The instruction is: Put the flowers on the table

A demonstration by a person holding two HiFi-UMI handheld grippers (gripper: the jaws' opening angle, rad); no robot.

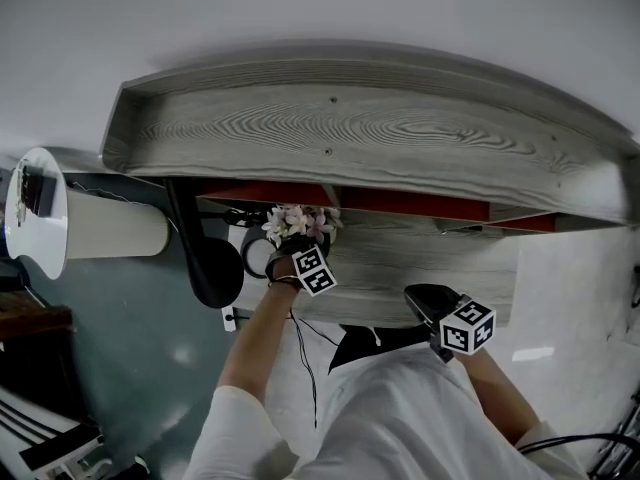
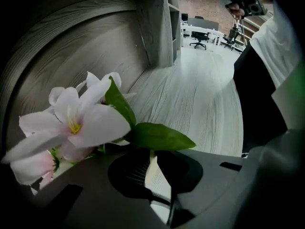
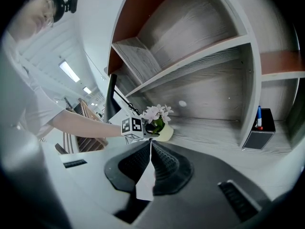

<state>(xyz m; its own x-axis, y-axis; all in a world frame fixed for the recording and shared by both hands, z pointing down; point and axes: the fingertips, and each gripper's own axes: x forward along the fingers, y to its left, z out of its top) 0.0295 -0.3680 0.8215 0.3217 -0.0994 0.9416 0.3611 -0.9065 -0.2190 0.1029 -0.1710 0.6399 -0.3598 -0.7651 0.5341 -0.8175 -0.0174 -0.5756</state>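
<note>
A bunch of pale pink and white flowers with green leaves stands in a small cream pot. My left gripper is shut on the pot from the left and points steeply down. It holds the pot at the grey wood-grain desk, under the shelf. Whether the pot rests on the desk cannot be told. In the left gripper view the blooms fill the space above the jaws. My right gripper hovers near the desk's front edge, shut and empty, looking toward the pot.
A deep wooden shelf with red undersides overhangs the desk. A black box holding a blue pen sits in the right corner. A dark monitor with cables stands to the left. A white round lamp is at far left.
</note>
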